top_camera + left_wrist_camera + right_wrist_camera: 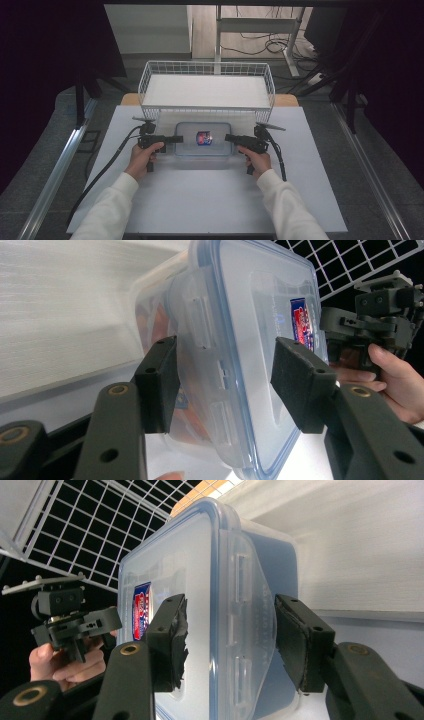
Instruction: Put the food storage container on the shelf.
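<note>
Container [203, 140] mid-frame in the high view, my two grippers at its short ends.

Clear plastic box with a blue-rimmed snap lid and a red-and-blue label, sitting on the white table [210, 200] just below the white wire basket [206, 85] at upper centre. My left gripper [176, 139] meets its left end. In the left gripper view my fingers [159, 382] straddle the lid edge and latch side, spread wide, gaps visible on both sides, nothing clamped. My right gripper [229, 138] meets the right end. In the right gripper view one pad [169, 640] lies over the lid face, the other [300, 640] stands off the box wall, also wide. Whether that lid-side pad touches, I cannot tell.
</note>
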